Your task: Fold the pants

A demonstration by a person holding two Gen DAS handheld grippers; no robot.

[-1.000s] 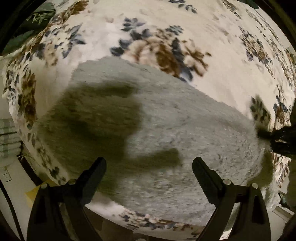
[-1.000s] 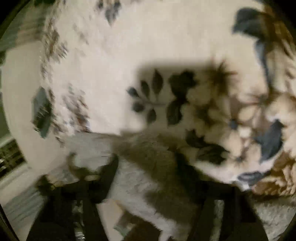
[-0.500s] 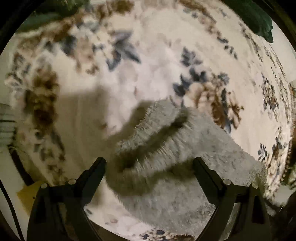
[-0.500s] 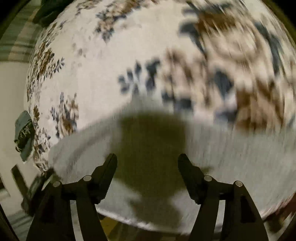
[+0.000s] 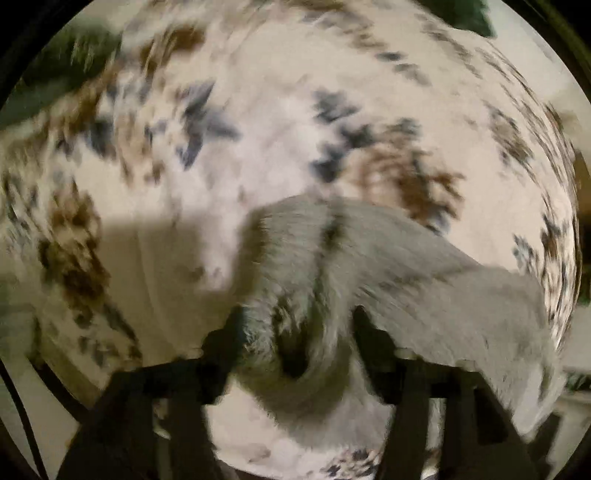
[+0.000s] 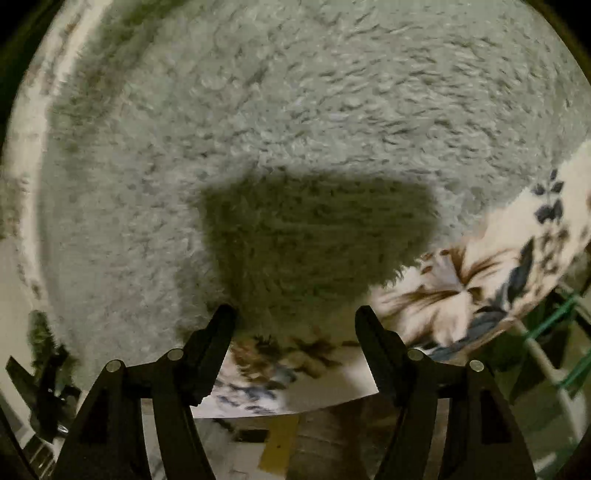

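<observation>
The pants are grey and fluffy [image 5: 424, 280] and lie on a cream bedspread with brown and blue flowers [image 5: 258, 147]. In the left wrist view a bunched fold of the pants fills the gap between the fingers of my left gripper [image 5: 295, 328]; the jaws stand part-closed around it and the picture is blurred. In the right wrist view the pants [image 6: 295, 110] fill most of the frame, flat. My right gripper [image 6: 295, 317] is open and empty just over their near edge, casting a shadow on them.
The bedspread [image 6: 480, 280] ends at the bed's near edge below my right gripper. Floor with a yellow patch [image 6: 277, 443] lies beyond it. A dark green item [image 5: 465, 14] lies at the far top of the bed.
My left gripper moved down onto the pants' left end and narrowed around a fold. My right gripper moved closer over the flat pants and stayed open.
</observation>
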